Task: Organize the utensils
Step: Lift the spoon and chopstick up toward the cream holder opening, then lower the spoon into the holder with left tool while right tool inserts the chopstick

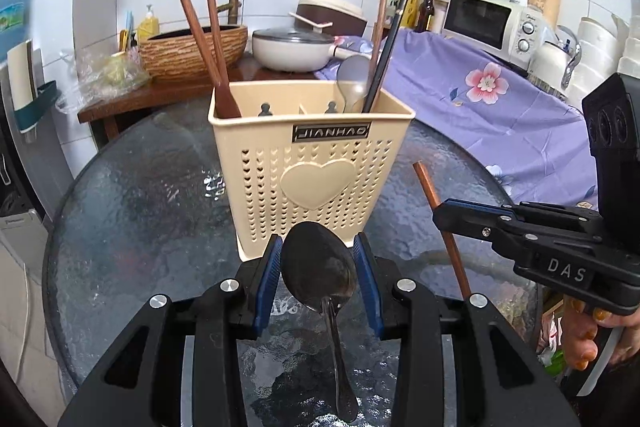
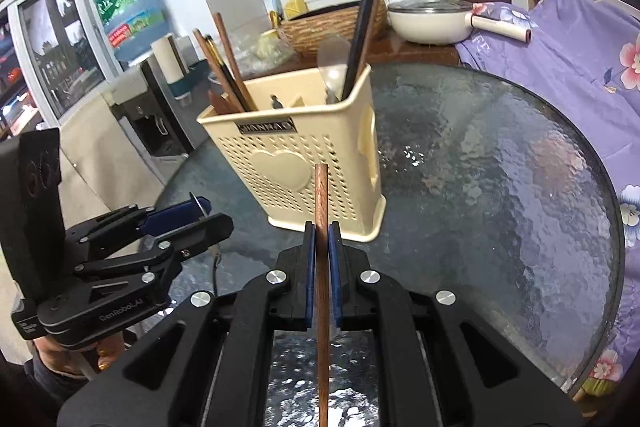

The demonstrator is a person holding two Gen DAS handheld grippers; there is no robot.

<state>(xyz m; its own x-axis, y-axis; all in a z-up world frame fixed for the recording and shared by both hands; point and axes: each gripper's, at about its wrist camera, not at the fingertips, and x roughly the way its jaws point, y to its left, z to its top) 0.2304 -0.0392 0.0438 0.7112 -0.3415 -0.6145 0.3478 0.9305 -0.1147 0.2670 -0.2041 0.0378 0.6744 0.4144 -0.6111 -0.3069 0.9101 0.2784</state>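
Observation:
A cream plastic utensil holder (image 1: 316,167) with a heart on its front stands on the round glass table; it also shows in the right wrist view (image 2: 296,163). It holds brown chopsticks (image 1: 204,51) at left, and a grey spoon (image 1: 352,79) and dark chopsticks (image 1: 384,55) at right. My left gripper (image 1: 318,271) is shut on a metal spoon (image 1: 320,267) by its bowl, just in front of the holder. My right gripper (image 2: 321,255) is shut on a brown chopstick (image 2: 321,203), pointing up near the holder.
The glass table (image 1: 140,195) has a purple floral cloth (image 1: 500,107) over the counter behind it at right. A white pot (image 1: 292,51), a woven bowl (image 1: 188,51) and a microwave (image 1: 492,23) stand behind. A water dispenser (image 2: 132,15) stands at left.

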